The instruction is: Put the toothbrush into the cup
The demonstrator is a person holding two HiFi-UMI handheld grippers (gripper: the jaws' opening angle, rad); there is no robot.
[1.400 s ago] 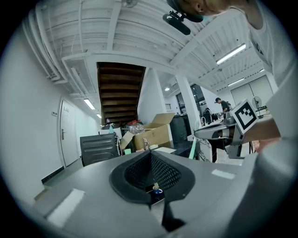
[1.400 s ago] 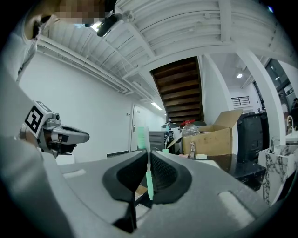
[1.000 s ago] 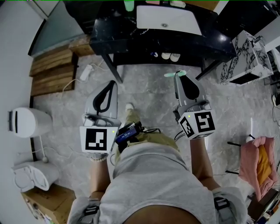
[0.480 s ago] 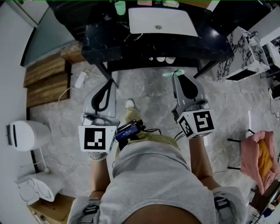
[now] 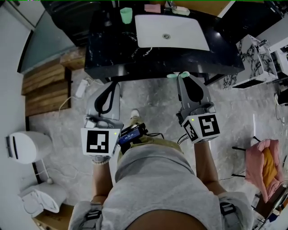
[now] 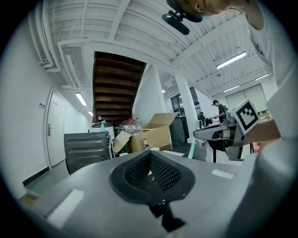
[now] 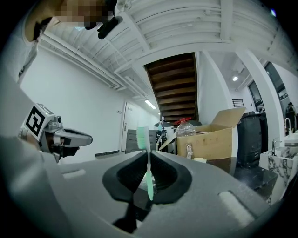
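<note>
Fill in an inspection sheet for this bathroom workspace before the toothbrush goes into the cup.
Surface: black marbled counter with a white sink.
Job's things: mint toothbrush clamped in the right tongs; green cup at the counter's back left.
Clutter: pink block and white dish behind the sink.
Grippers: left tongs shut, empty; right tongs shut on the toothbrush.
Cables: white power strip with its lead on the floor.
Surroundings: white toilet, wooden boards.

1 toothbrush (image 7: 148, 179), 1 cup (image 5: 126, 15), 1 sink (image 5: 189, 37), 2 tools (image 5: 115, 86) (image 5: 182, 77).
</note>
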